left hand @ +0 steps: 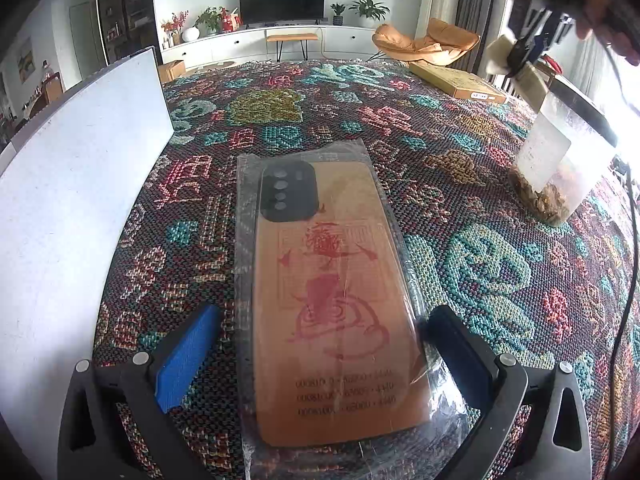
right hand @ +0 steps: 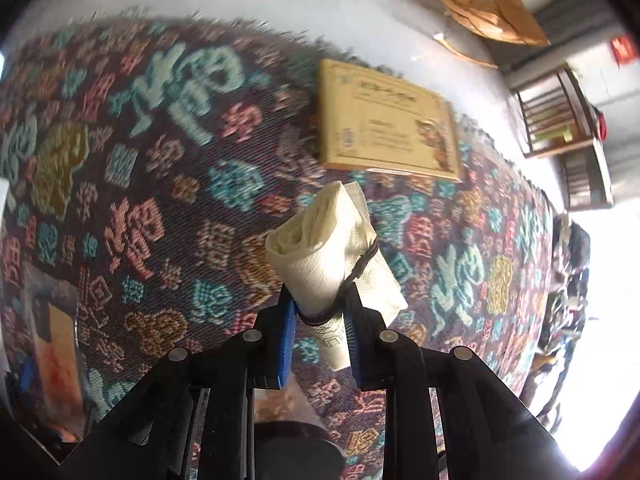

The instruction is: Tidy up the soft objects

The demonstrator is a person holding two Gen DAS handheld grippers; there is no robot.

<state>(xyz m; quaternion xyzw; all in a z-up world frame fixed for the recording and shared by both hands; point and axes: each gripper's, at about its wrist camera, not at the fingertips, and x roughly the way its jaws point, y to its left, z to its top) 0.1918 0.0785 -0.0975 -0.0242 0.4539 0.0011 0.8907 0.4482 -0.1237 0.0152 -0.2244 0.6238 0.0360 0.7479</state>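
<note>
An orange phone case [left hand: 332, 300] sealed in a clear plastic bag lies flat on the patterned woven cloth [left hand: 440, 216]. My left gripper [left hand: 324, 314] is open, one finger on each side of the bag; the right finger touches the bag's edge. A white soft roll [right hand: 320, 248] bound with a dark elastic band hangs above the cloth, with my right gripper [right hand: 320, 292] shut on its lower half. In the left wrist view the right gripper [left hand: 524, 54] shows at the top right, carrying that roll [left hand: 498, 54]. The phone case [right hand: 56, 356] appears at the lower left of the right wrist view.
A white board [left hand: 80, 184] stands along the left. A clear container [left hand: 560, 160] with brown dried pieces at its bottom stands at the right. A flat cardboard box [right hand: 388, 120] lies at the cloth's far edge. A black cable [left hand: 632, 248] runs down the right side.
</note>
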